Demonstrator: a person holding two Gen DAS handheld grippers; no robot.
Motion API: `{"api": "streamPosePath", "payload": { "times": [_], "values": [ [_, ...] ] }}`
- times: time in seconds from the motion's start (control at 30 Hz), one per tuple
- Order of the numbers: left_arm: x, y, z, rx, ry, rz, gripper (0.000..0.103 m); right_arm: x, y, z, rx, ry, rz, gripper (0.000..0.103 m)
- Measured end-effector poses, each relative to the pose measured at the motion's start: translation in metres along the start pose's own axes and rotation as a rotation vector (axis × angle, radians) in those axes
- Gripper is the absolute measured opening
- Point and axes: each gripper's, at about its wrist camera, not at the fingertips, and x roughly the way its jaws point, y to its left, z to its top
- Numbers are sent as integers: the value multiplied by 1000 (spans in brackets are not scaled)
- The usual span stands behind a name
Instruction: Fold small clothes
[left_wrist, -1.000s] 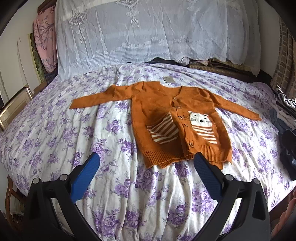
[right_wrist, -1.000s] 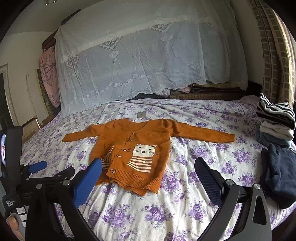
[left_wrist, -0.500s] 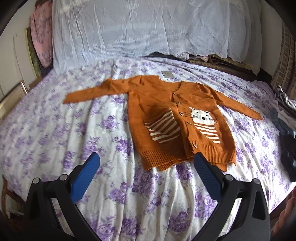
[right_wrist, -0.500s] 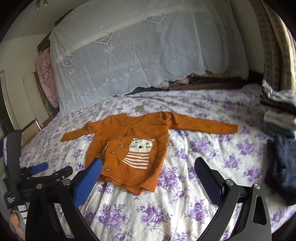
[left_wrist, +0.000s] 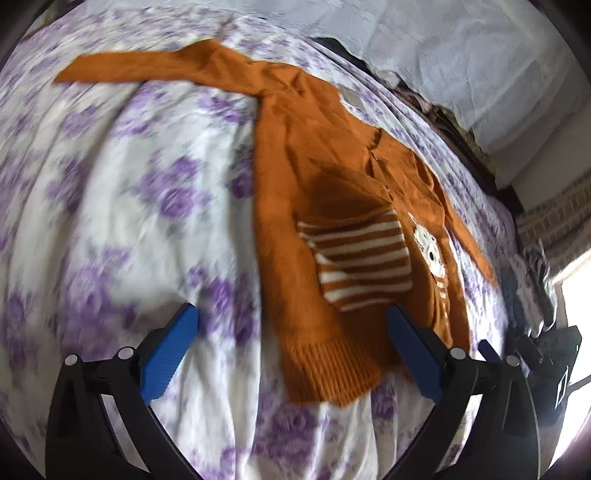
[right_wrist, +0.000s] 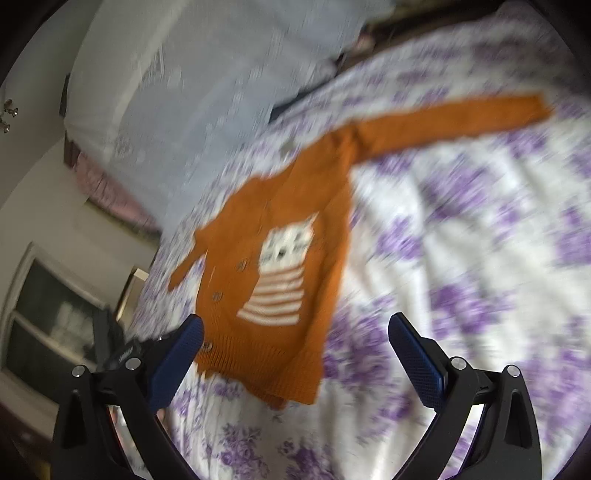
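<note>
- Cardigan (left_wrist: 325, 206): orange, lies flat on floral bedspread (left_wrist: 110, 206), sleeves spread.
- Left gripper (left_wrist: 291, 347): jaws apart, empty.
- Right gripper (right_wrist: 295, 347): jaws apart, apparently empty; view blurred.

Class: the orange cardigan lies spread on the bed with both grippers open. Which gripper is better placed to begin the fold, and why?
Left, probably. The left gripper hangs open right over the cardigan hem, its right finger overlapping it. The right gripper also frames the hem, so the advantage is slight.
</note>
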Motion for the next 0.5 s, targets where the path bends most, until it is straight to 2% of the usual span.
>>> {"api": "streamPosePath", "payload": {
  "times": [0.07, 0.17, 0.23, 0.33, 0.4, 0.47, 0.5],
  "values": [
    [9, -8, 4, 29, 32, -37, 99, 7, -1, 1, 2, 12, -12, 100],
    [27, -17, 4, 36, 120, -159, 99, 14, -2, 4, 5, 9, -16, 97],
    [37, -25, 2, 55, 139, -154, 99, 24, 1, 3, -5, 35, -8, 93],
    [41, -31, 2, 78, 113, -149, 98, 39, 0, 5, -33, 62, 1, 78],
    [36, -28, 4, 56, 69, -155, 80, 43, 1, 5, -42, 67, 3, 52],
    [29, -29, 5, 79, 21, -87, 31, 45, 3, 4, -69, 67, -6, 38],
    [26, -30, 5, 89, 8, -73, 6, 45, 5, 3, -87, 65, -8, 24]
  ]
}}
